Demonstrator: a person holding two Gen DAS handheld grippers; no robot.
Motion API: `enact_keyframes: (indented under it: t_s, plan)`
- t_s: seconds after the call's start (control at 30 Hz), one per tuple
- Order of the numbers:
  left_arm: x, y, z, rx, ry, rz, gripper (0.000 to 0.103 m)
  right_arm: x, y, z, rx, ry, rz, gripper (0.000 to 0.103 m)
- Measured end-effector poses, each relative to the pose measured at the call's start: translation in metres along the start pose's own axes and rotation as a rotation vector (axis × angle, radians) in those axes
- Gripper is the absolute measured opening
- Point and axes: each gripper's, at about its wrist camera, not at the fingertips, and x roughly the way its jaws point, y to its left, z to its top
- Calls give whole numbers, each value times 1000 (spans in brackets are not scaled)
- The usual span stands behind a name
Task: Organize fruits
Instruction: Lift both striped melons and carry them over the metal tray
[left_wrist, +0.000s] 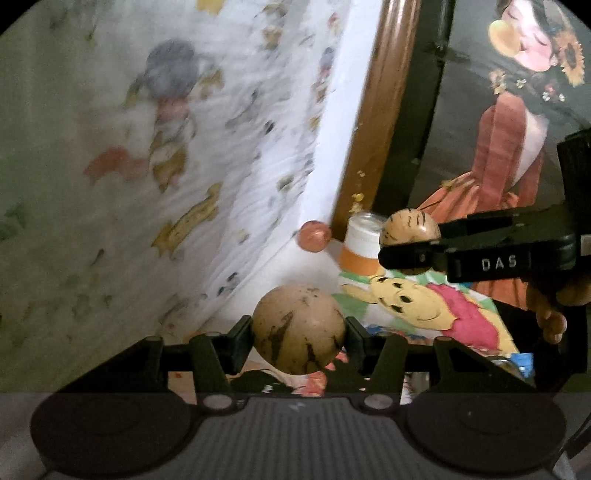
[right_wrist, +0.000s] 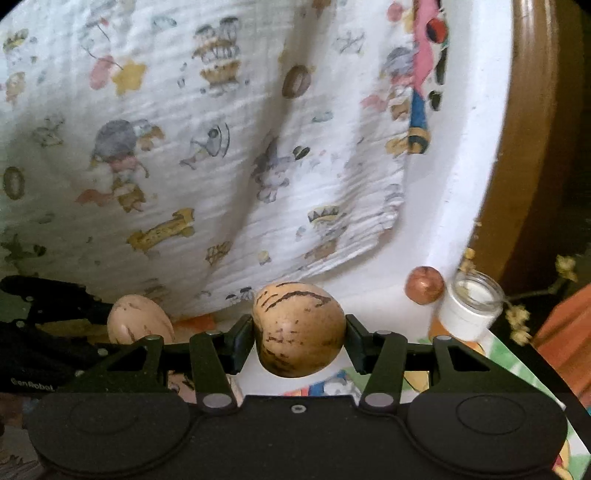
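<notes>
My left gripper (left_wrist: 298, 334) is shut on a tan fruit with dark streaks (left_wrist: 297, 326), held above a cartoon-print surface. My right gripper (right_wrist: 298, 334) is shut on a second tan streaked fruit (right_wrist: 299, 328). In the left wrist view the right gripper (left_wrist: 410, 243) shows at the right with its fruit (left_wrist: 408, 225). In the right wrist view the left gripper's fruit (right_wrist: 138, 319) shows at the left. A small reddish-brown fruit (left_wrist: 314, 236) (right_wrist: 424, 285) lies by the white wall's base.
A small jar with a white band and orange base (left_wrist: 360, 240) (right_wrist: 469, 308) stands next to the reddish fruit. A printed white cloth (right_wrist: 221, 147) hangs behind. A brown curved frame (left_wrist: 384, 110) and a Pooh-print mat (left_wrist: 424, 302) lie to the right.
</notes>
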Motion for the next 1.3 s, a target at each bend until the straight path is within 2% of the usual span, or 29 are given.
enact_keyframes:
  t_s: [0.17,0.53,0.8,0.97,1.3]
  plan:
    - [-16,-22,-3,4,13,-30,57,-38,6,-18,35,16,-26,54]
    - [-34,-70,-24,34,63,-112,57,-102,21,-82,107,80,-98,53]
    - [-40,-103,-43,79,109,-159,57,-150,26,-125,180,56,-173,53]
    - [-44,-116,-52,97,126,-178,57,-174,32,-145,166,31,-219,53]
    - [-36,-137,-66,138,164,-202,57,-193,47,-180,177,12,-284,53]
